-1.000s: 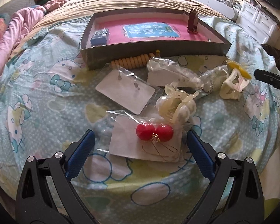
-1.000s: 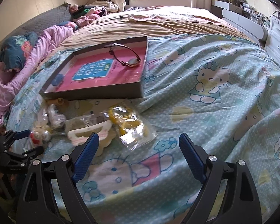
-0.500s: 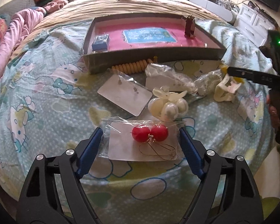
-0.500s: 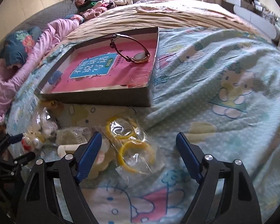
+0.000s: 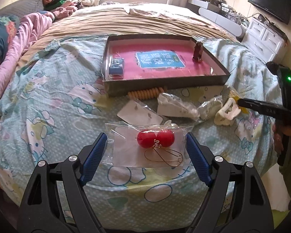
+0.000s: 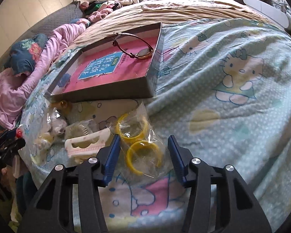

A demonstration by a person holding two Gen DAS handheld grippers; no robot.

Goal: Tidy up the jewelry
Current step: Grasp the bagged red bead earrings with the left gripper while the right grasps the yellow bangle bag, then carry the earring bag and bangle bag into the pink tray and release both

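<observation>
A clear bag with red ball earrings (image 5: 155,138) on a white card lies on the bedsheet between the fingers of my left gripper (image 5: 146,151), which is open around it. A clear bag with yellow bangles (image 6: 137,139) lies between the fingers of my right gripper (image 6: 143,153), also open, its jaws narrower. A grey box (image 5: 164,80) with a pink base holds a blue item (image 5: 116,68) and a dark red piece (image 5: 197,52). In the right wrist view the box (image 6: 106,89) holds a cord bracelet (image 6: 137,48).
Between grippers and box lie an earring card (image 5: 139,113), plastic-wrapped white items (image 5: 176,106), a cream hair claw (image 6: 87,144) and an orange bead bracelet (image 5: 145,93). Pink bedding (image 5: 19,38) lies left. The bed edge drops off just below the grippers.
Both grippers have moved in over their bags. The right gripper's fingers have drawn closer together around the yellow bangles bag. The earring bag now lies fully between the left fingers.
</observation>
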